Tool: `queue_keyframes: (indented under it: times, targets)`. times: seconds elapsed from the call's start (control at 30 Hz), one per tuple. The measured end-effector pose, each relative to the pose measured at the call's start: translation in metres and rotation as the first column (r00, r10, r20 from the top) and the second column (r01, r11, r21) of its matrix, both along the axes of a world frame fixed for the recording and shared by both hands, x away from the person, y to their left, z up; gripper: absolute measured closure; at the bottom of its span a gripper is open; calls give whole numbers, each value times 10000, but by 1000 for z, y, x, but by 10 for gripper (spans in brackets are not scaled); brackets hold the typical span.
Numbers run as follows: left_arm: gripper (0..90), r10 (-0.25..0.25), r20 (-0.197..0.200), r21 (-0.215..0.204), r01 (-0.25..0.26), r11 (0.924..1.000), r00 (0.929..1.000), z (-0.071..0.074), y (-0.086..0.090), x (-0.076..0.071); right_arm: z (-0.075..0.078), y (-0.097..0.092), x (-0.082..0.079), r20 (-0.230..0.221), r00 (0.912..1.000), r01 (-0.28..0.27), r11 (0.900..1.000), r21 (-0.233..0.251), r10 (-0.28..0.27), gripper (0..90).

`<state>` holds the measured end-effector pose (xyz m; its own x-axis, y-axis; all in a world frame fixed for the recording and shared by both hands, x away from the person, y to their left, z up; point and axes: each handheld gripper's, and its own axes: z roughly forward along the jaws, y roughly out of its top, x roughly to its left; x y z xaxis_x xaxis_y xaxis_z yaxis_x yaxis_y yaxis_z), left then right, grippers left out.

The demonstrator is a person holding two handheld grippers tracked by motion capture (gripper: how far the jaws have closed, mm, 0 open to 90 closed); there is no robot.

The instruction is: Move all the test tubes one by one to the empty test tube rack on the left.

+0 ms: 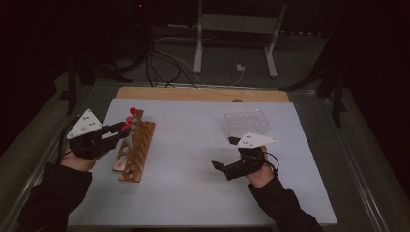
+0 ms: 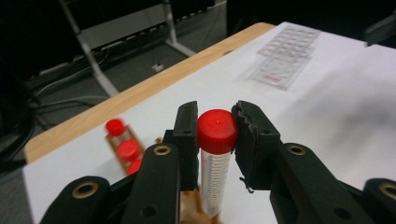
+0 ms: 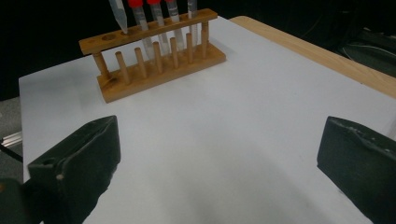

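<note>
A wooden tube rack (image 1: 137, 145) stands at the left of the white mat, and I see it again as the rack (image 3: 154, 60) in the right gripper view. My left gripper (image 1: 121, 129) is shut on the red cap of a clear tube (image 2: 216, 140). The jaws of the left gripper (image 2: 215, 133) press on both sides of that cap. The held tube's conical tip (image 3: 120, 17) hangs at the rack's top rail beside an empty hole. Several red-capped tubes (image 3: 159, 18) stand in the rack. My right gripper (image 1: 226, 153) rests open over the mat, and nothing lies between the jaws of the right gripper (image 3: 217, 144).
A clear plastic tray (image 1: 245, 122) sits at the back right of the mat, seen blurred as the tray (image 2: 286, 57) in the left gripper view. The wooden table edge (image 1: 203, 94) runs behind the mat. White stand legs (image 1: 234, 43) and cables are on the floor beyond.
</note>
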<state>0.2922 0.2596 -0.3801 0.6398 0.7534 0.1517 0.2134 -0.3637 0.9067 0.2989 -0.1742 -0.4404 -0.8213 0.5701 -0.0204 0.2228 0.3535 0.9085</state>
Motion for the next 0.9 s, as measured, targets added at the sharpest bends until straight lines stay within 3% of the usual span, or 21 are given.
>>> queue_keyframes:
  times: [0.13, 0.4, 0.9]
  targets:
    - [722, 305, 29, -111, -304, 9995, 9995, -5, 8, 2, 0, 0, 0, -19, 10000, -12, 10000, -3, 12, 0]
    - [722, 647, -148, 61, -647, 9979, 9978, -22, 13, 6, 0, -1, 0, -1, 10000, 55, 10000, 14, -55, 0]
    - [721, 861, -857, -481, -905, 9947, 9926, -62, 22, 11, 1, -3, 0, 93, 9999, 77, 9999, 144, -78, 0]
